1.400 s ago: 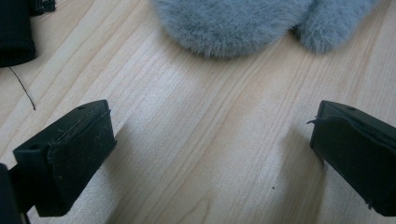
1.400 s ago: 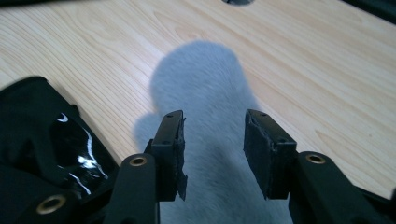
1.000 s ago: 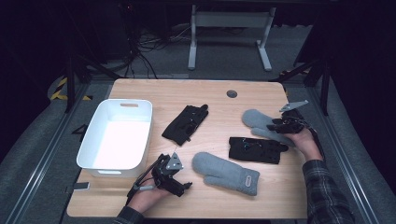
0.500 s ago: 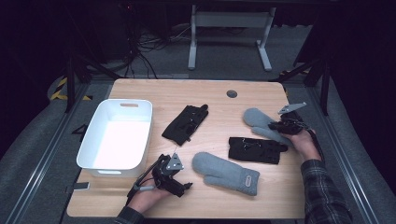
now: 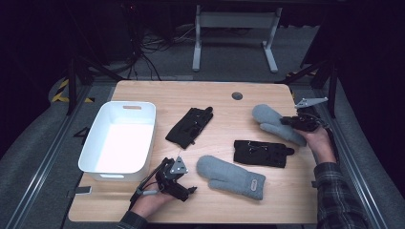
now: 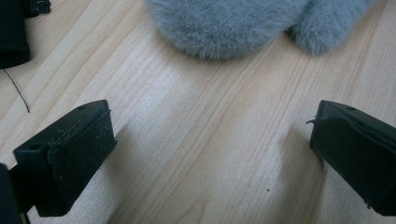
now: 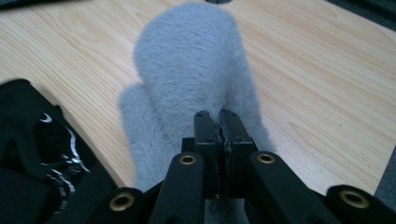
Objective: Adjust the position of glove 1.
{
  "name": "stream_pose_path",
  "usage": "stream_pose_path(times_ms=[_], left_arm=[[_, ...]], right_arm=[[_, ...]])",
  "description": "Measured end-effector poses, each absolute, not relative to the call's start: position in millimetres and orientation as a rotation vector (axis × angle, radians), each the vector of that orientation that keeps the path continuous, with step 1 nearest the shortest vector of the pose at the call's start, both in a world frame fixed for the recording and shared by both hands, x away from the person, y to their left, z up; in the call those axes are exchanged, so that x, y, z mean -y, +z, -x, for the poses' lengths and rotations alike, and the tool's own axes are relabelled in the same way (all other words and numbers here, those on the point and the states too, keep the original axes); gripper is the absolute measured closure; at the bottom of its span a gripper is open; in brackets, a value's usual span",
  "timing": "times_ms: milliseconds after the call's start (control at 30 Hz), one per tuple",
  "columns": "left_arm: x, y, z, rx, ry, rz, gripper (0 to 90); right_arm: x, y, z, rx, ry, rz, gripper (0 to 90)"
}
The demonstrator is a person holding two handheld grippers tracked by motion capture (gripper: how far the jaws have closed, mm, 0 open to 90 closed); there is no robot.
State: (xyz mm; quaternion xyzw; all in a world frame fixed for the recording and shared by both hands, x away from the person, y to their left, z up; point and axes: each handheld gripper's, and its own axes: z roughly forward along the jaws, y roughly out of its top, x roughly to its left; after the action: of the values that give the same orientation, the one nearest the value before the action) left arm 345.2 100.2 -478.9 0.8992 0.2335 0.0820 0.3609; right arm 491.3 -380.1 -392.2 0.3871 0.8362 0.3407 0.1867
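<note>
A grey fuzzy mitten lies at the table's right side. My right gripper is shut on its near end, and the right gripper view shows the jaws pinched together on the mitten at the gripper. A second grey mitten lies near the front middle. My left gripper rests low on the table just left of it, open, with bare wood between its fingers at the gripper. That mitten's fuzzy edge sits just ahead of the jaws.
A white bin stands at the left. One black glove lies mid-table, another between the two mittens, with its edge close beside my right gripper. The table's right edge is close behind the right hand.
The right hand has risen slightly with its gripper on the mitten's end. The left hand and the other gloves have not moved.
</note>
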Motion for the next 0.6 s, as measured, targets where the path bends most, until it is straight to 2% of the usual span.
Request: stream_pose_path(times_ms=[600], left_arm=[[-100, -479, -345, -0.604, 0.209, -2.317, 0.3]], right_arm=[[358, -363, -454, -2.337, 1.051, -1.090, 88.5]])
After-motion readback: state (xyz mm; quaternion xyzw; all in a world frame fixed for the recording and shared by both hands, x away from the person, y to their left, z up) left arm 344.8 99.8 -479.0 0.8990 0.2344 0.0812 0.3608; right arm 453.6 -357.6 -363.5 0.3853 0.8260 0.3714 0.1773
